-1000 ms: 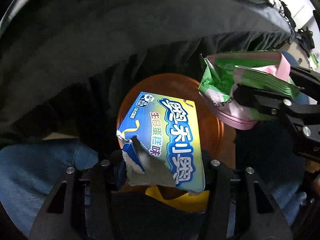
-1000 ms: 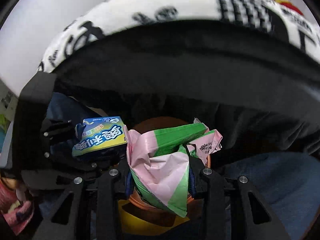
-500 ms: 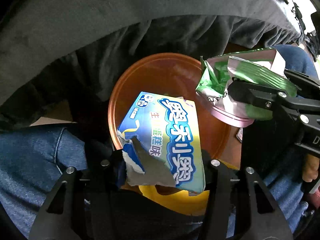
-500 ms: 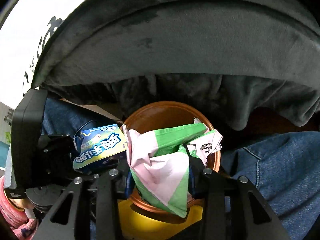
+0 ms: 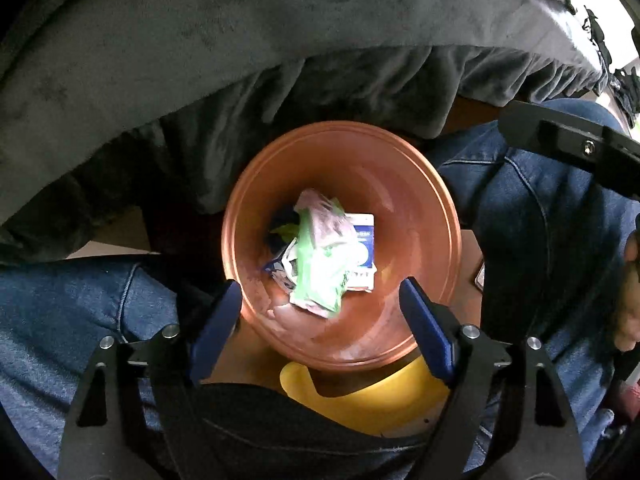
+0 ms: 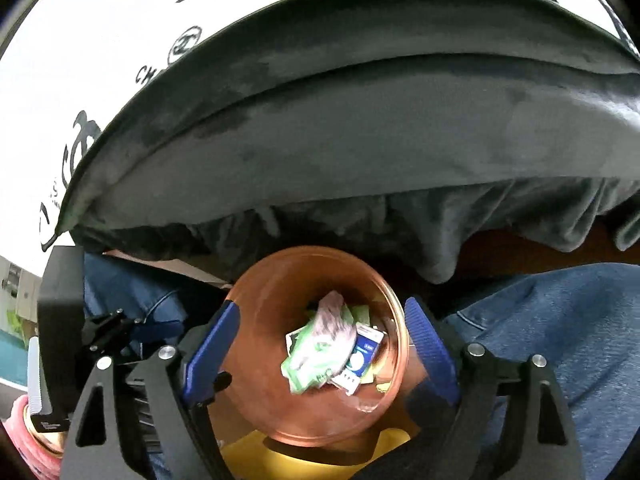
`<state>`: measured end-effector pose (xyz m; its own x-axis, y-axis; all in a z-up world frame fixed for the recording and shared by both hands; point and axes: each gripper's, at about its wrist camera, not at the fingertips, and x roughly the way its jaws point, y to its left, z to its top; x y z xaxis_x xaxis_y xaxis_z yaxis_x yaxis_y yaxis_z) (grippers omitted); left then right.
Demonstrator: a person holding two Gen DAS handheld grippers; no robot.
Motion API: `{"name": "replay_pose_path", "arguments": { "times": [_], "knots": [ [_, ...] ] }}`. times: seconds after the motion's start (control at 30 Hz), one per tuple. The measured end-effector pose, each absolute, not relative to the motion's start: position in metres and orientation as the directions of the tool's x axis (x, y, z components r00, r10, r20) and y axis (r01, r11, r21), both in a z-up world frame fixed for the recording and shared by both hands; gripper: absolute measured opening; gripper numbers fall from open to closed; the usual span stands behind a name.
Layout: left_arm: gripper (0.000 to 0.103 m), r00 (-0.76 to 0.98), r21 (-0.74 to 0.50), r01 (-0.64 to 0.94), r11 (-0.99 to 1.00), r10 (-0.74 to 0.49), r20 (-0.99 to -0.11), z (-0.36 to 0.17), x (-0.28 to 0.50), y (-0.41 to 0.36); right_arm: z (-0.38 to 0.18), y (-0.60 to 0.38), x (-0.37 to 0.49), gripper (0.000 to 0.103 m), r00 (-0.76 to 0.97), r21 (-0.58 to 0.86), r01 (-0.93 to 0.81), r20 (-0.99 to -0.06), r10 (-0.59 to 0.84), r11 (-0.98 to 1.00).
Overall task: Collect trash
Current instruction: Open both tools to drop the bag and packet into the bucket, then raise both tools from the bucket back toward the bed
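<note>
Copper-coloured bin point(image 5: 436, 200) is sitting below both spread, empty grippers point(image 5: 320, 308) point(image 6: 318, 338), catching the green wrapper point(image 5: 320, 264) and blue packet point(image 5: 366, 240).

Glossy plastic, crinkled wrappers, soft cloth

The round bin point(image 5: 424, 200) looks like smooth copper-brown plastic with a glossy sheen on its inner wall. In it, the green-and-pink wrapper point(image 5: 320, 264) is thin, crumpled film with a slight shine, and the blue-and-white packet point(image 5: 366, 240) looks like smooth printed card or film. The left claw point(image 5: 320, 316) and right claw point(image 6: 320, 344) have matt black plastic frames, bright metal screws and ribbed blue pads. The dark blanket point(image 5: 280, 40) is matt, velvety cloth; the jeans point(image 5: 540, 220) are coarse blue denim.
</note>
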<state>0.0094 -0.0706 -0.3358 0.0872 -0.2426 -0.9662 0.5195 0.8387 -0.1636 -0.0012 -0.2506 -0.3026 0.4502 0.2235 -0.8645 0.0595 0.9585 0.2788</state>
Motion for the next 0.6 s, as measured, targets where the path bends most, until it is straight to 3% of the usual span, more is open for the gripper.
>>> {"name": "replay_pose_path", "arguments": {
  "times": [0.4,0.53,0.6],
  "knots": [
    [0.079,0.113,-0.147,0.522,0.84,-0.239,-0.964,-0.322,0.01,-0.07,-0.292,-0.251,-0.004,0.083,0.469,0.265,0.065,-0.859,0.205,0.962],
    [0.079,0.234,-0.098,0.587,0.804,-0.284,-0.93,-0.272,0.012,-0.074,-0.254,-0.261,-0.011,0.083,0.578,0.249,0.046,-0.797,0.178,0.967],
    [0.079,0.289,-0.113,0.602,0.791,-0.347,-0.892,-0.238,0.018,-0.07,-0.23,-0.27,-0.015,0.088,0.649,0.243,0.054,-0.746,0.151,0.969]
  ]
}}
